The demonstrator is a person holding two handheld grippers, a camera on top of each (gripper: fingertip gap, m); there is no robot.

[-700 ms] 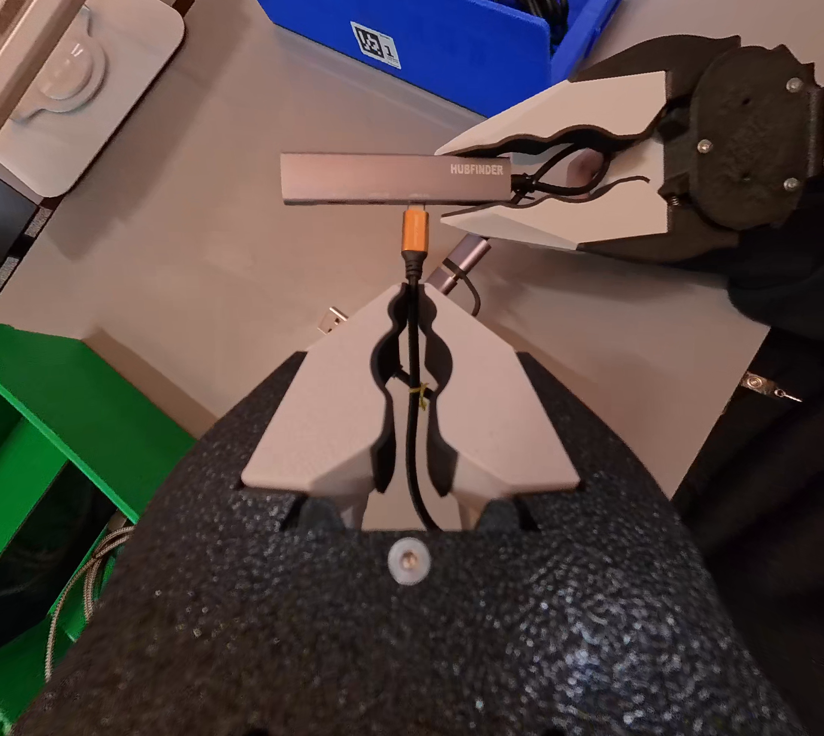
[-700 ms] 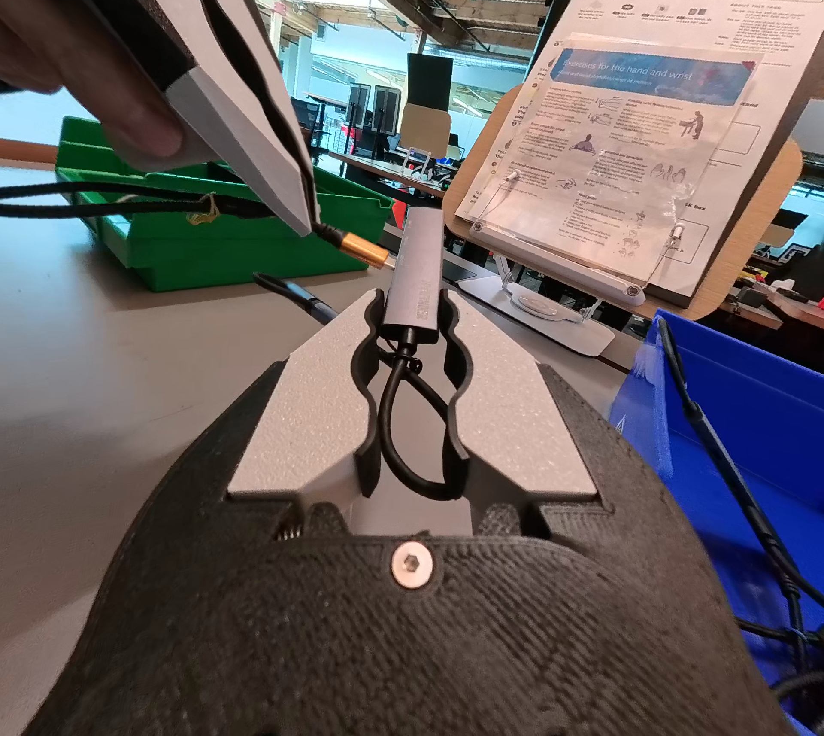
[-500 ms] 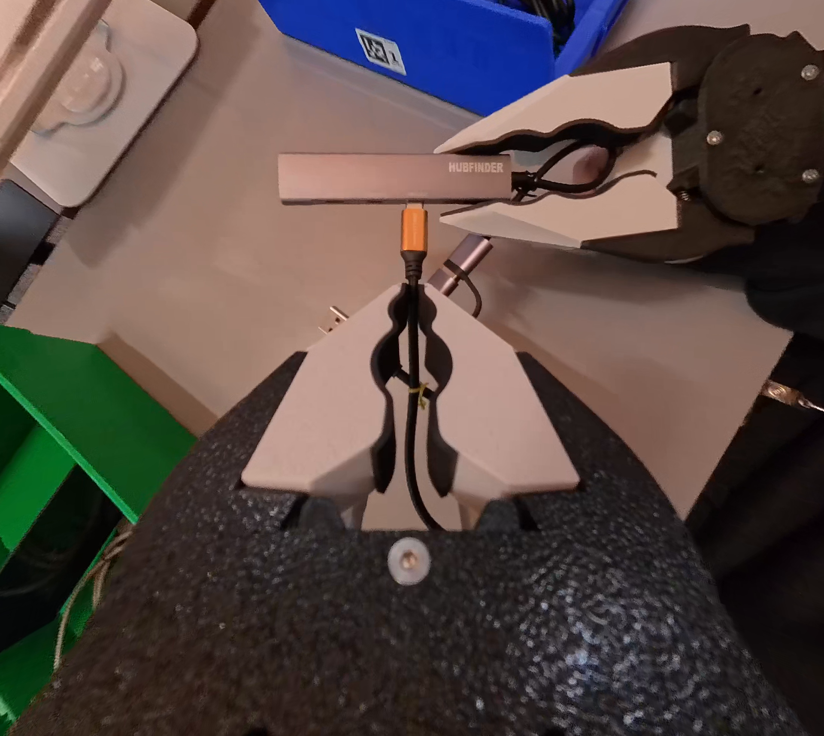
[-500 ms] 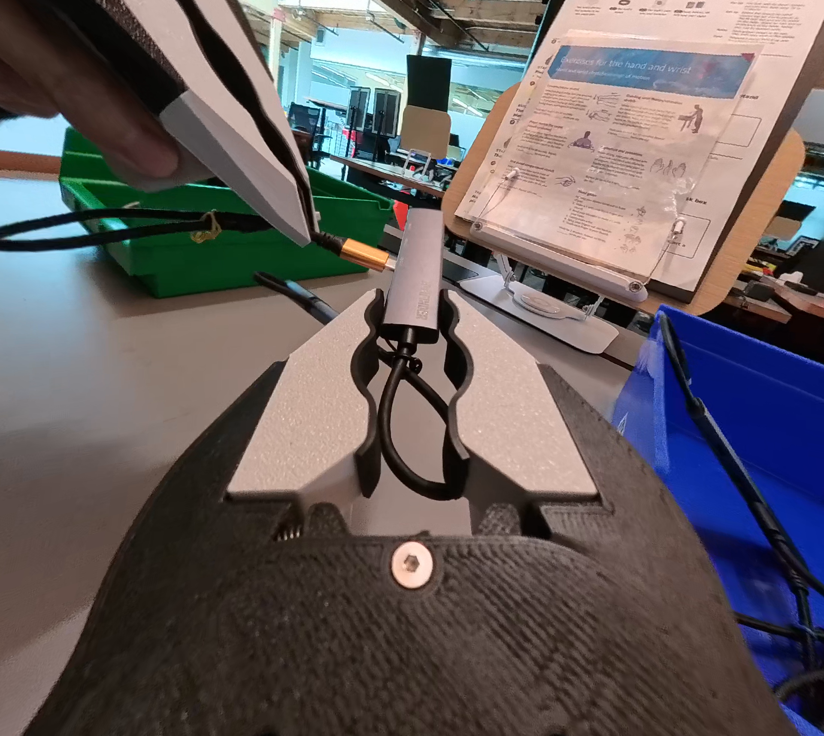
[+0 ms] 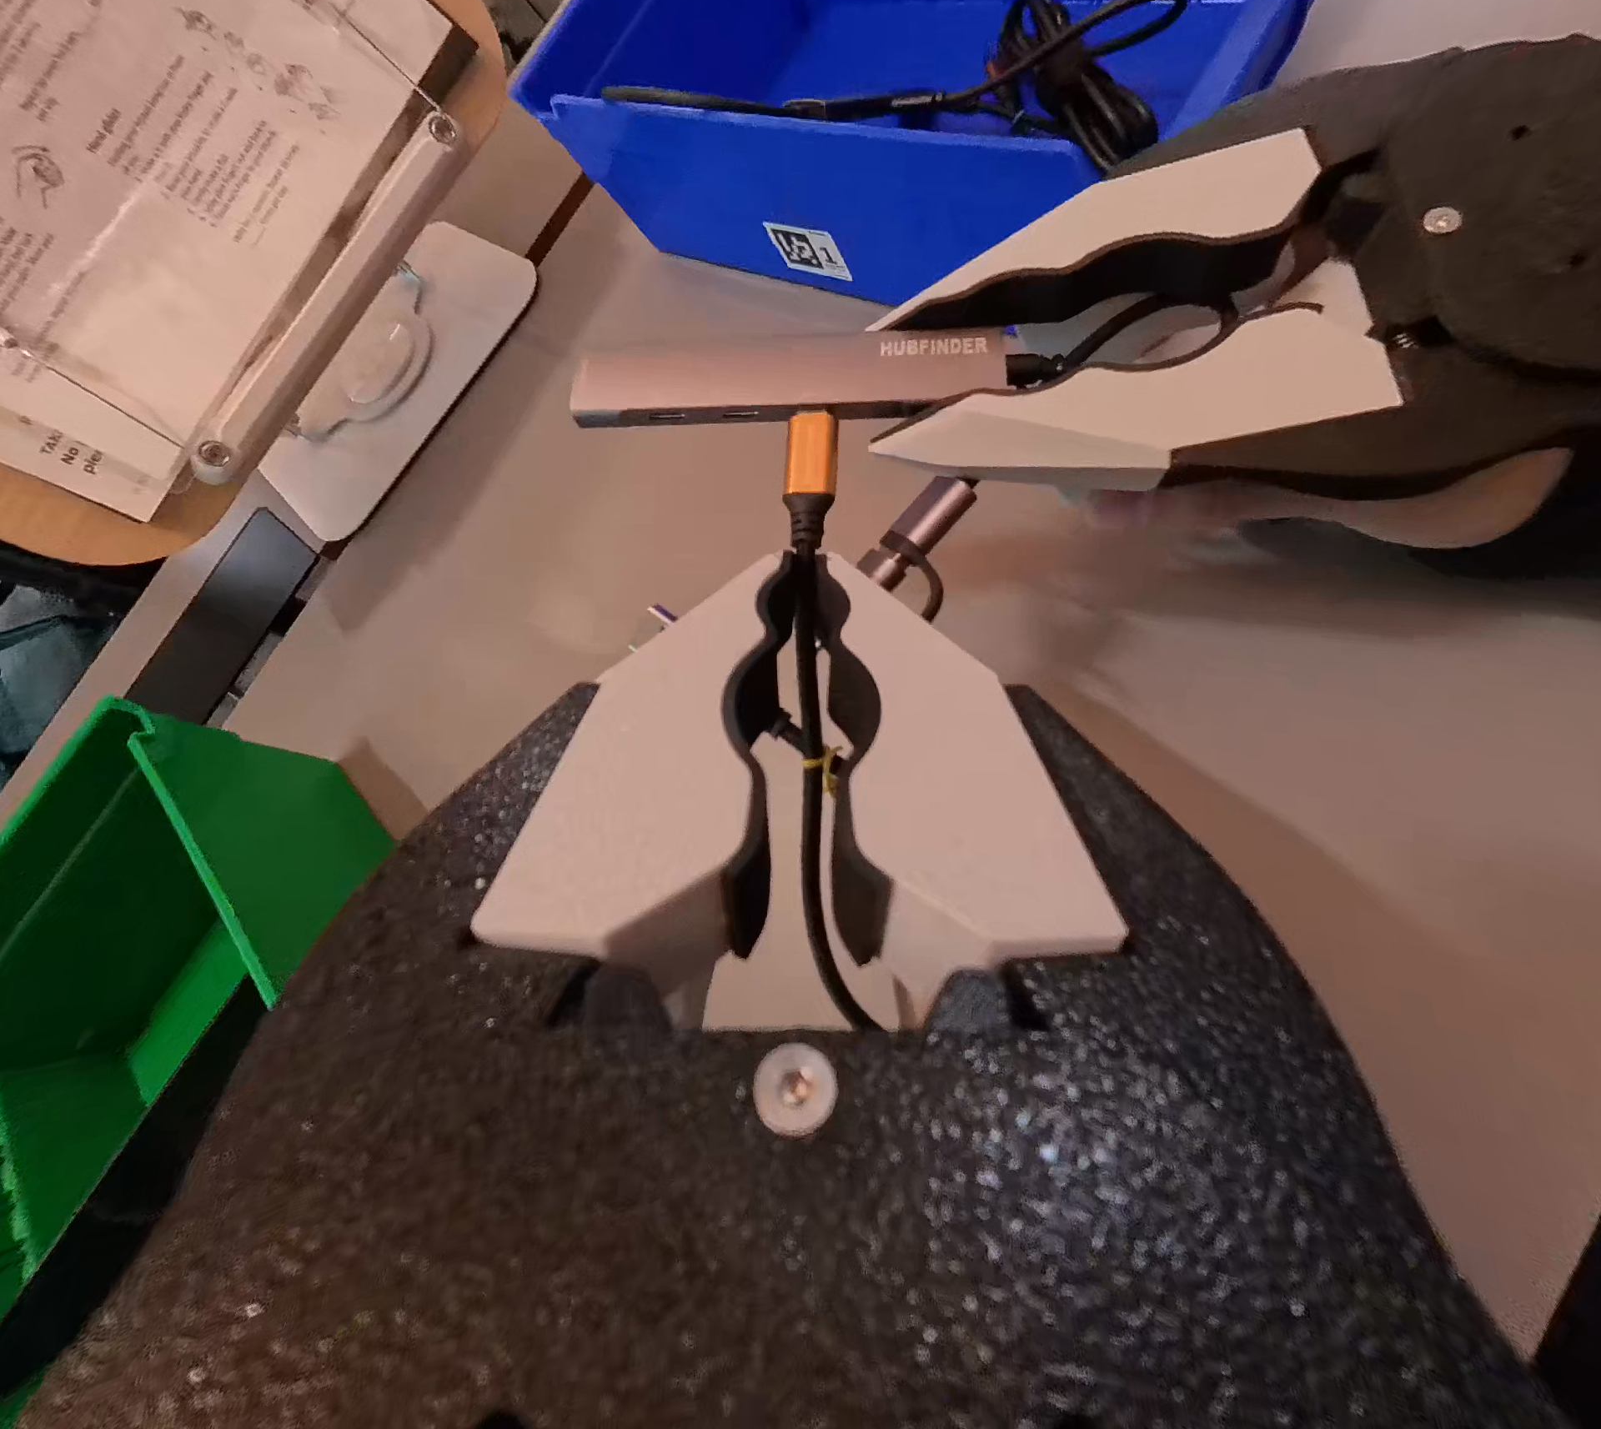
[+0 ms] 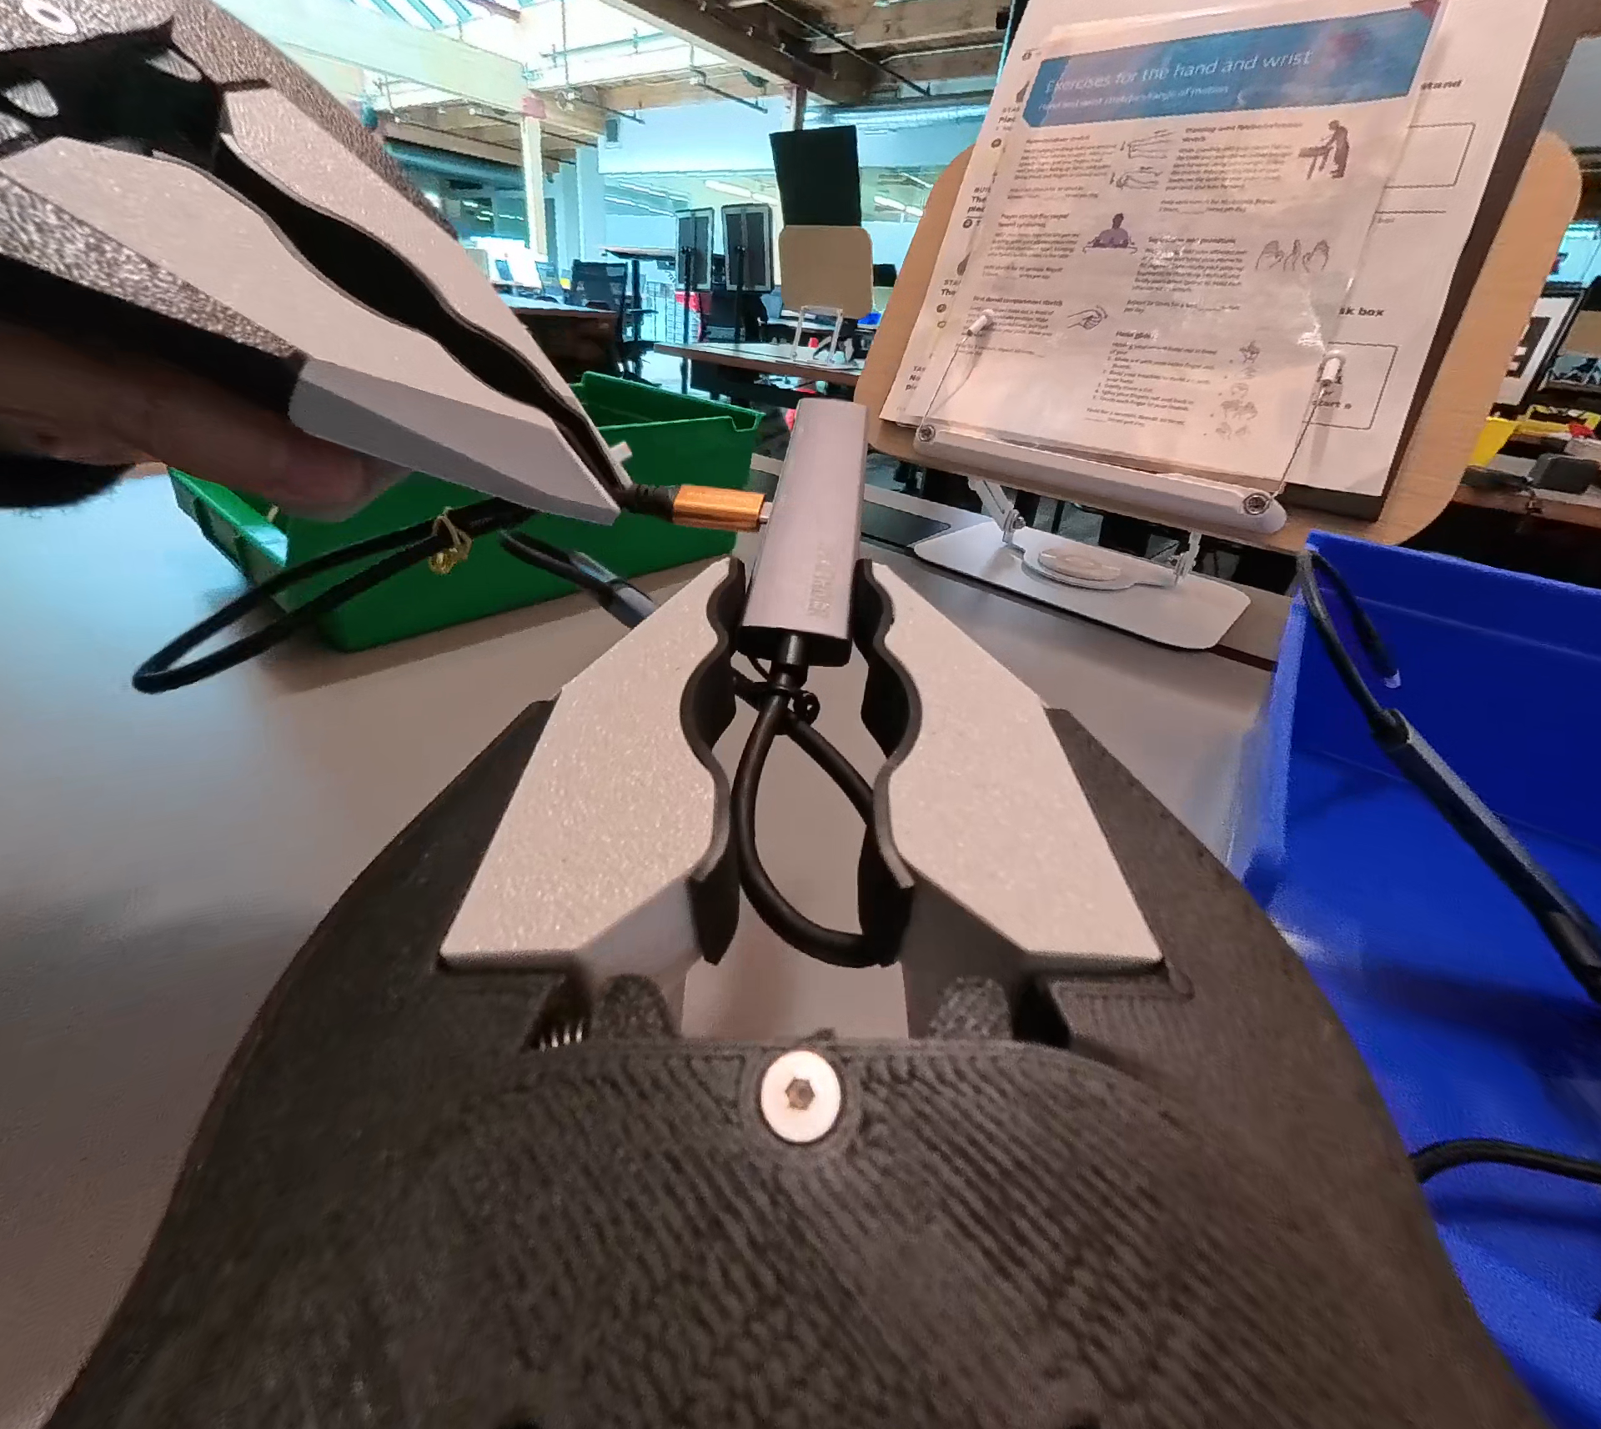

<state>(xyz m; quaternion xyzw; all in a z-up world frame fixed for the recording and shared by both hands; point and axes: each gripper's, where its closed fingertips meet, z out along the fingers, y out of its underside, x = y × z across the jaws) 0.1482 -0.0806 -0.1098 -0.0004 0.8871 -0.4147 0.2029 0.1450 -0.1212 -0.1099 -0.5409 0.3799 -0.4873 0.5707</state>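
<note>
Grey aluminium USB hub (image 5: pixel 784 378) is being held above the counter (image 5: pixel 1213 738), clamped at its cable end by the right gripper (image 6: pixel 801 590), whose fingers are closing on the hub body with the hub's short black pigtail looping back between them. The left gripper (image 5: pixel 806 564) is pinching a black braided cable (image 5: pixel 810 824) just behind its orange-sleeved USB-C plug (image 5: pixel 810 456); both fingers are pressed together on the cable.

Compared with the frames a fraction of a second earlier, the plug tip is sitting at the same port on the hub's long side, and neither grip has altered. What has shifted is the viewpoint: the left wrist view is now taking in more of the blue bin (image 5: pixel 866 192) and the document stand (image 5: pixel 217 175), so the pair of grippers appears to be lifting or tilting together. The plug is meeting the port squarely; whether it is fully seated cannot be told from either view.

Surroundings: the blue bin, holding coiled black cables, is standing at the counter's far edge; a green bin (image 6: pixel 450 582) is lying toward the left edge. A second grey connector (image 5: pixel 918 534) is lying on the counter beneath the hub. A hand (image 6: pixel 173 443) is gripping the left gripper from below.
</note>
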